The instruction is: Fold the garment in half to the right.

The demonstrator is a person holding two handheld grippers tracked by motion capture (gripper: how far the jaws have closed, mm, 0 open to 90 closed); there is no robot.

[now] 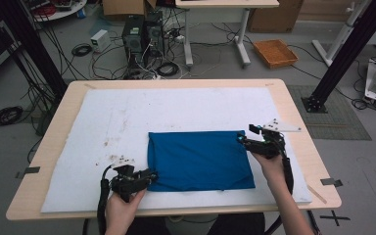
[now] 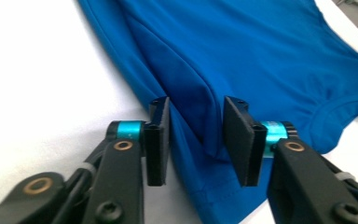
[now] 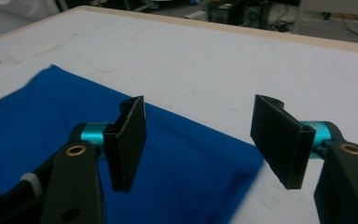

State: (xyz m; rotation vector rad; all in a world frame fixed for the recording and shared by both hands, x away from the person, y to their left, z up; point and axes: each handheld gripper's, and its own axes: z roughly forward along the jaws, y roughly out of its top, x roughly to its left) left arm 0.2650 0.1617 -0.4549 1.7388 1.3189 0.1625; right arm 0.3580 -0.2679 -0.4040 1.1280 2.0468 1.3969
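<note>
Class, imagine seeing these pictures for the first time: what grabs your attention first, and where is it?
A folded blue T-shirt stands out, lying on the white mat toward the table's near edge. The left gripper sits at its near left corner, jaws open around a raised fold of fabric. The right gripper, also open, hovers at the far right corner.

One blue shirt (image 1: pixel 200 159) lies on one white mat (image 1: pixel 127 117) covering one surface (image 1: pixel 293 117); two hands are visible. Each holds one tool: a left tool (image 1: pixel 152 176); a right tool (image 1: pixel 242 139).
</note>
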